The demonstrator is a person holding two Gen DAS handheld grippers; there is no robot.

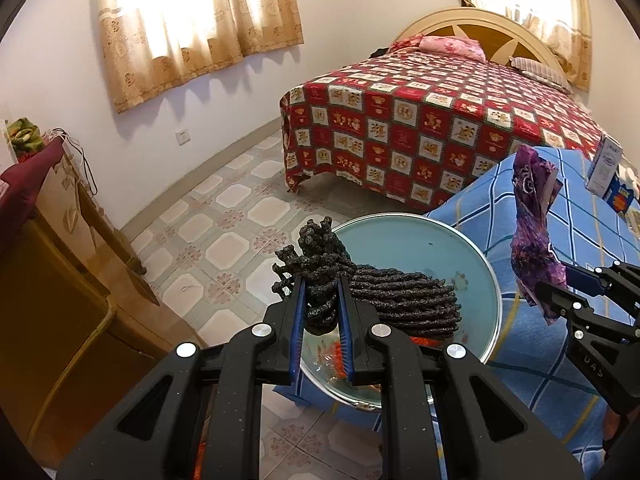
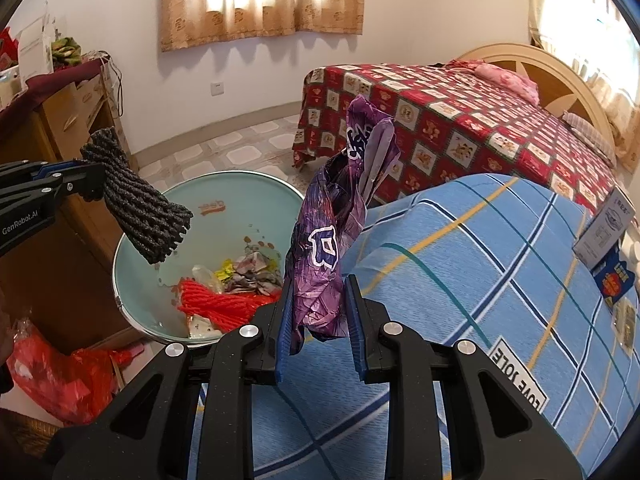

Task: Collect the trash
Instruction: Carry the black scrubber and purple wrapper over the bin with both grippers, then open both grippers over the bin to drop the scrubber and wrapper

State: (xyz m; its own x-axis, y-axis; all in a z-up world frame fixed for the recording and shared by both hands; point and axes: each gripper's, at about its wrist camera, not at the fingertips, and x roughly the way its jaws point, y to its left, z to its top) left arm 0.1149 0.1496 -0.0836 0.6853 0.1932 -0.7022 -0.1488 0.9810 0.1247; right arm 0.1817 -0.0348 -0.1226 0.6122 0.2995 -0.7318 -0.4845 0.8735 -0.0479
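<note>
Black foam netting (image 1: 360, 292) hangs clenched in the left gripper (image 1: 323, 300) above a pale green bin (image 2: 224, 208) on the tiled floor, while the right gripper (image 2: 318, 312) pinches a crumpled purple wrapper (image 2: 340, 216) just to the bin's right, over a blue checked cloth (image 2: 480, 248). Red netting (image 2: 216, 304) and scraps already lie inside the bin (a bed (image 1: 420, 120) with a red patterned cover stands at the far side).
</note>
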